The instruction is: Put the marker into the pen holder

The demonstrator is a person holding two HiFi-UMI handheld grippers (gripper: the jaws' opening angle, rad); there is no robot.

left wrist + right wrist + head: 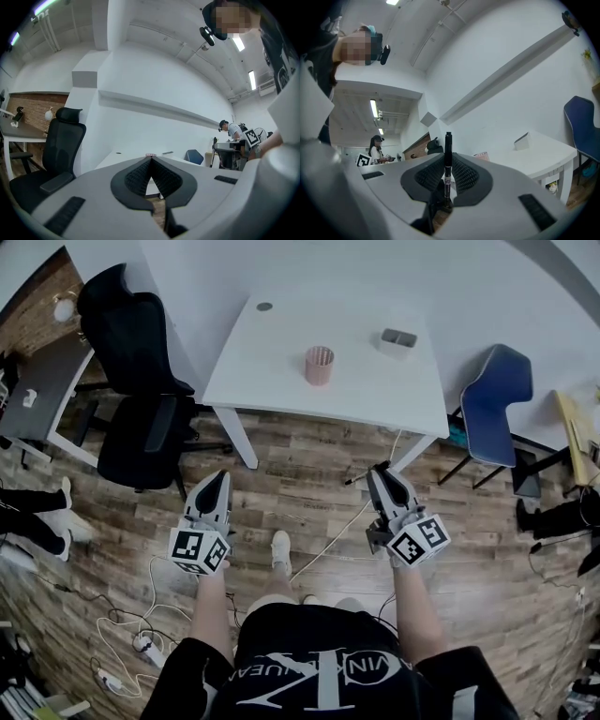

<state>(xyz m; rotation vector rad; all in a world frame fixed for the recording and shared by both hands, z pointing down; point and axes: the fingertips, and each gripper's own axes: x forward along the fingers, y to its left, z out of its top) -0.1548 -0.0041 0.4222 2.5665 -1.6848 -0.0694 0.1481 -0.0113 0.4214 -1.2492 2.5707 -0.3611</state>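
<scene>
**Grippers short of the table: marker in the right one, left one empty**

Right gripper (448,161) is clamped on the marker (448,150). Its own view shows the ribbed pads pressed on the barrel from both sides, so the jaws stand only a barrel-width apart. The marker is black, sits crosswise to the jaws, and reads as upright in that view. One end sticks out past the top of the jaws and a pale label band sits at pad level.

Left gripper (151,160) has its jaw tips together. Only a small triangular gap shows behind the tips, and nothing is in it.

In the head view both grippers are held out in front of the person, left gripper (221,475) and right gripper (380,469). Both are over the wood-pattern floor (309,474), on the near side of the white table (272,362) and not over it. They are well apart from each other, and a white shoe (280,549) shows between them, lower in frame.

The pen holder (319,365) is a pink mesh cup, upright near the middle of the tabletop and well apart from the marker. I can't see into it. A small grey-and-white box (398,340) sits farther back and to the right on the same table.

Around the table:
- A black office chair (131,381) stands to its left.
- A blue chair (495,395) stands to its right.
- White cables (141,615) trail across the floor near the person's left side.
- Another person (232,131) stands at a distant bench in the left gripper view.
</scene>
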